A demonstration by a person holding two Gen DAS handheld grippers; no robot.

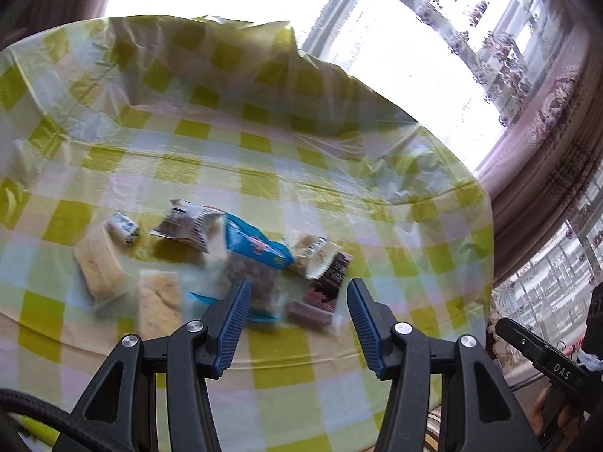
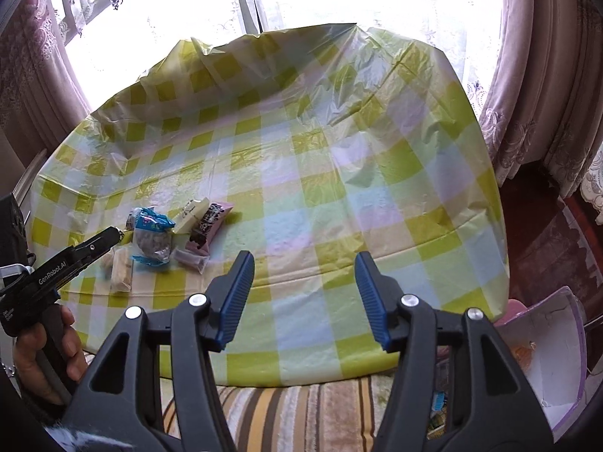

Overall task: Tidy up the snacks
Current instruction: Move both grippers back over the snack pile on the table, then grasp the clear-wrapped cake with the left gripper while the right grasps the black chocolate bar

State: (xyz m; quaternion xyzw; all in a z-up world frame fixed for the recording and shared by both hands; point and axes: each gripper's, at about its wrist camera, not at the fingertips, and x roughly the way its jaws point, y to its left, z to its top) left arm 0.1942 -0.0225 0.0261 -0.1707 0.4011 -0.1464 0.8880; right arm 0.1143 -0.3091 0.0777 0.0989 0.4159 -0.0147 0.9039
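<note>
Hovering both grippers over the checked tablecloth (image 2: pixel 339 196), nothing grasped.
Left wrist: your left gripper (image 1: pixel 297 293) is spread wide above the snack packets (image 1: pixel 256 252), blue bag in the middle. Right wrist: your right gripper (image 2: pixel 303 267) is released too, snacks (image 2: pixel 169 233) off to its left, lavender box (image 2: pixel 546 358) beside the table.

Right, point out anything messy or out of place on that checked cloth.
The snacks lie in a loose heap, not sorted: the blue bag overlaps the white striped packet and the clear nut pouch. The plastic tablecloth is creased and bunched up along its far edge. Nothing looks spilled or torn.
</note>
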